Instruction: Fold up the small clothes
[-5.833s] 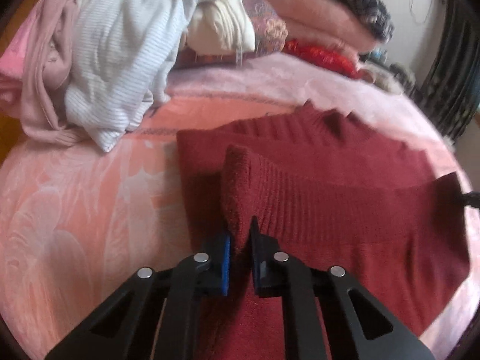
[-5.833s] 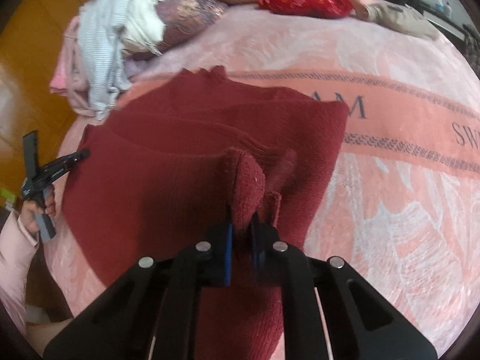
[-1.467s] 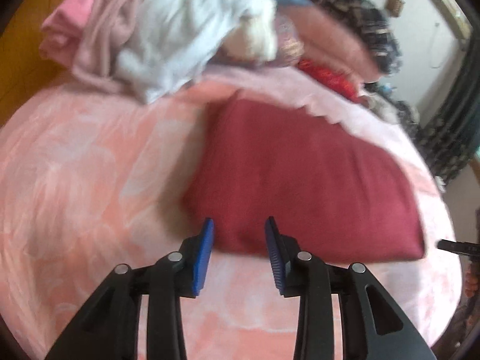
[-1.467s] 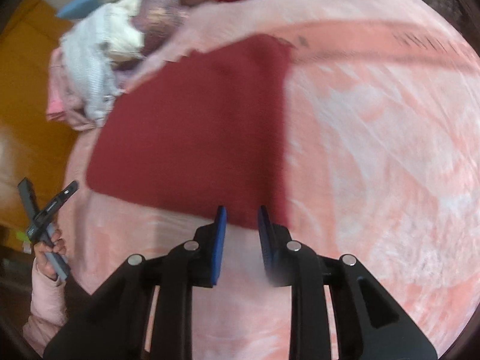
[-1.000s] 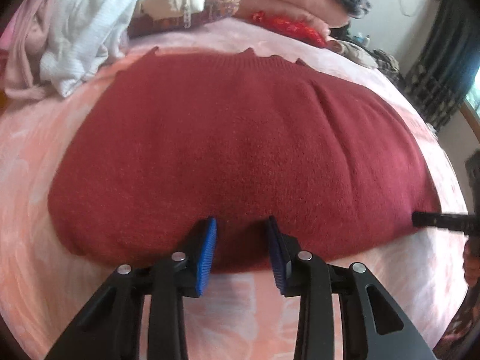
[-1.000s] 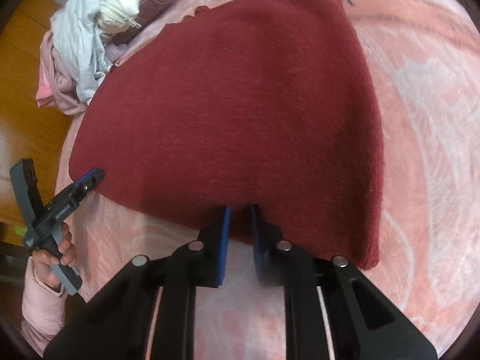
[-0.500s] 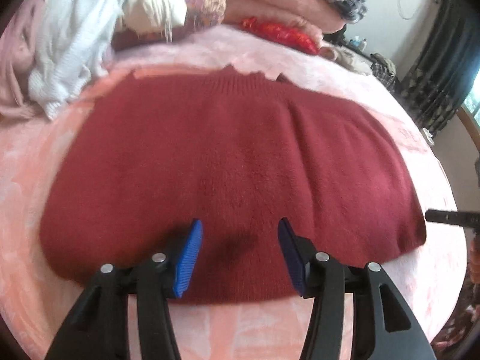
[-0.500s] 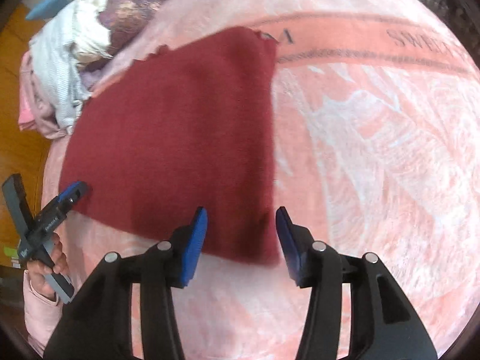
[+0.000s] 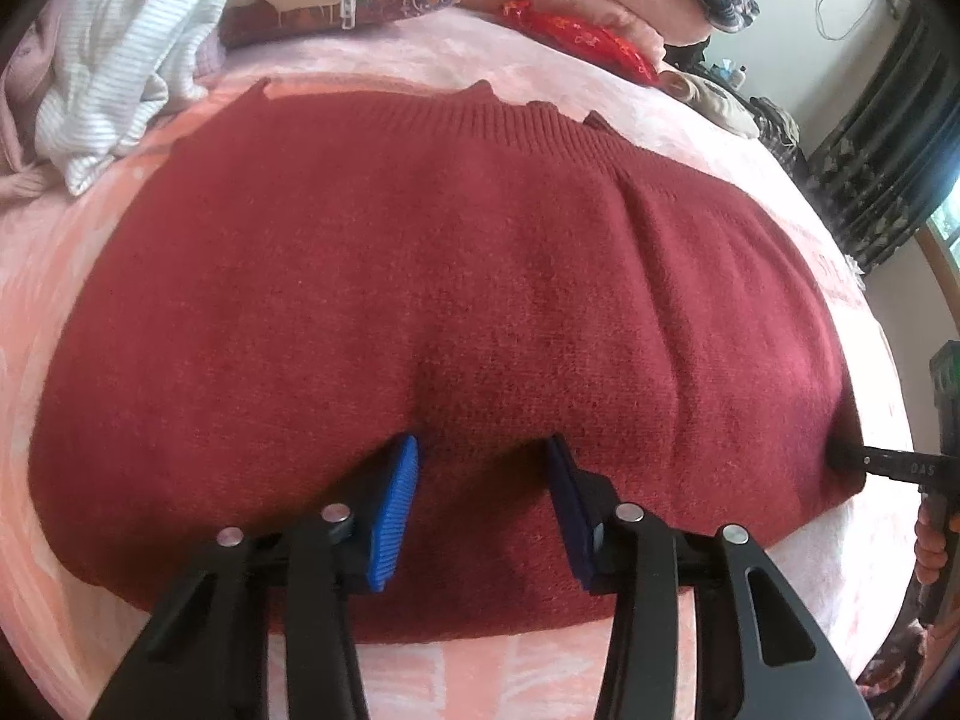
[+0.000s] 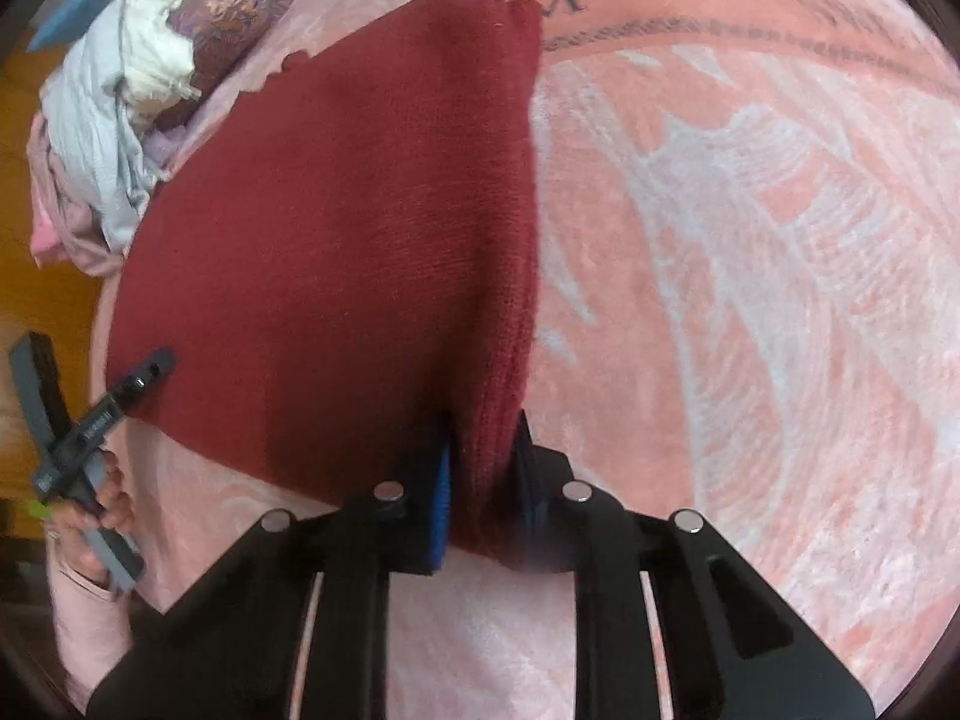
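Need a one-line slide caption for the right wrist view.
Right gripper clamps the near corner of the folded red sweater on the pink blanket.

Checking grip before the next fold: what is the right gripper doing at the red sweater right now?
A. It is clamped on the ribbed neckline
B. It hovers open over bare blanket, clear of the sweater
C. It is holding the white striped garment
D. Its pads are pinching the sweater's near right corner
D: in the right wrist view the right gripper has the folded edge of the red sweater bunched between its blue pads at the near right corner.
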Available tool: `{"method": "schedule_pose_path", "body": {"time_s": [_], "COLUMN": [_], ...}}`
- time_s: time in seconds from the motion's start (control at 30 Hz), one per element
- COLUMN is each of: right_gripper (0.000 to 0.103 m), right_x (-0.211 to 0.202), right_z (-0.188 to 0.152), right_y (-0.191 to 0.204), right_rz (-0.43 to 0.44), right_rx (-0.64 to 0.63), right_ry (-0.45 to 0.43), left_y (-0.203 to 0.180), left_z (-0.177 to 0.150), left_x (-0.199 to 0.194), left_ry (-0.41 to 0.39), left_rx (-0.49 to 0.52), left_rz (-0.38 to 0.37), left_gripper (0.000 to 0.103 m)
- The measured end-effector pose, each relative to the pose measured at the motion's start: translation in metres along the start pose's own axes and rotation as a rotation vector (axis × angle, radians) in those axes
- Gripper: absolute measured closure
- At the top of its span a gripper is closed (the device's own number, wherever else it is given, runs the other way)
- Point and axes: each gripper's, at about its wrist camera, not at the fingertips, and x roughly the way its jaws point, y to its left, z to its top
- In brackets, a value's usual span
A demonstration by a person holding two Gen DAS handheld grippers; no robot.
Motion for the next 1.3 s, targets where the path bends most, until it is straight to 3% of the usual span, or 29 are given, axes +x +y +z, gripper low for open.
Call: {"method": "schedule_pose_path", "body": {"time_s": [0.2,0.47,0.6,0.8,1.0,1.17,1.3], "right_gripper": [0.089,0.093,0.094,0.094,0.094,0.094,0.092], "right_x": [0.011,-0.002,-0.022,-0.036,-0.001,0.029,0.053], "right_z": [0.002,0.009,0.020,0.033,0.032,0.025,0.016], "right_y": [0.007,0.020,0.038,0.114,0.203,0.244,0.265], "right_rz": [-0.052,-0.112,-0.073,-0.028,-0.005,0.108,0.059], "right_rx": [-0.009,0.036,0.037,-0.094,-0.245,-0.318,-0.375], "right_ry": [-0.008,-0.004,-0.042,-0.092,-0.067,-0.048,0.006], "left_y": [0.005,-0.009,-0.005,0.039,0.078,0.082,0.082], "left_z": [-0.002,-0.008,-0.013,-0.008,-0.009,-0.011,-0.010], "left_x": [0.001,-0.003,-0.019,-0.046,-0.057,-0.056,-0.054], "left_ry": [0.000,-0.029,-0.028,-0.069,-0.094,-0.098,-0.099], "left_rx": [0.000,0.083,0.108,0.017,-0.066,-0.053,-0.056], "left_rz": [-0.011,0.058,0.039,0.013,-0.034,-0.037,-0.037], "left_gripper": [0.063,0.062,0.053,0.051,0.051,0.051,0.051]}}
